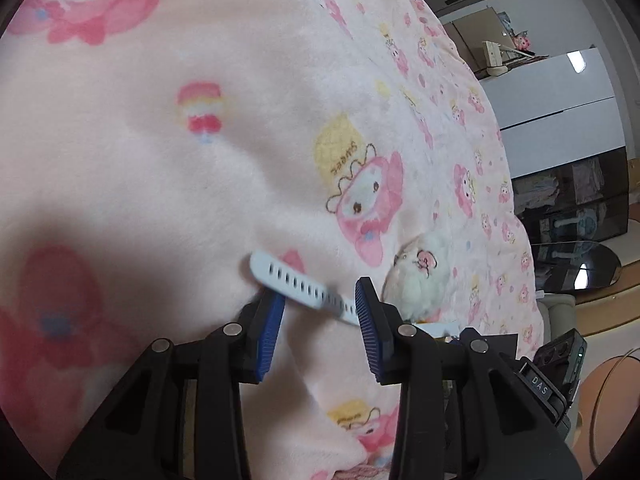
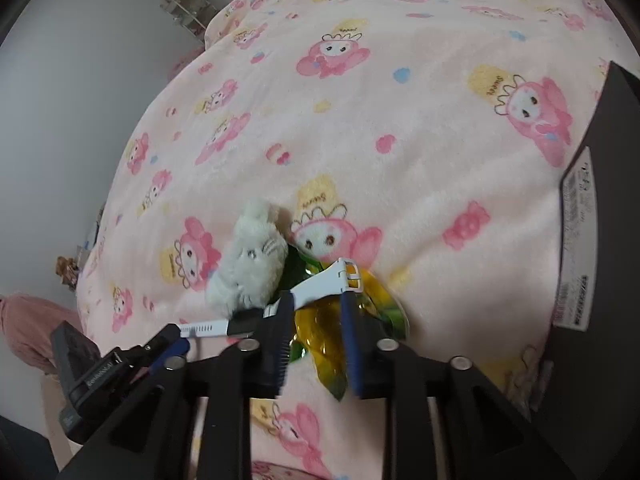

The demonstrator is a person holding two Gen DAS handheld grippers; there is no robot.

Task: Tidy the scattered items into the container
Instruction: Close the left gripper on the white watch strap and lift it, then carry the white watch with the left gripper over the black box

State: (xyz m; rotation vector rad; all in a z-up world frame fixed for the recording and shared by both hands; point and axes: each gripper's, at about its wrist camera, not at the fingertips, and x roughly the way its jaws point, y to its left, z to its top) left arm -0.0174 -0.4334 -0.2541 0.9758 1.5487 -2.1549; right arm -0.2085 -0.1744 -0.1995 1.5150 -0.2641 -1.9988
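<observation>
Watch strap (image 1: 298, 282), pale white-blue with a row of little slots, is lying across the pink cartoon blanket (image 1: 200, 140), and the left gripper (image 1: 320, 312) is hanging right over it with its blue pads spread apart, strap passing between them but not pinched. From the right wrist view the buckle end of the watch (image 2: 328, 280) is resting on a crinkly yellow-green wrapper (image 2: 332, 344), with a fluffy white plush toy (image 2: 248, 260) sitting just beside it. Right gripper (image 2: 316, 316) is also standing open, fingers on either side of that wrapper. Black box (image 2: 600, 240) is sitting off at the right edge; can't see inside it.
</observation>
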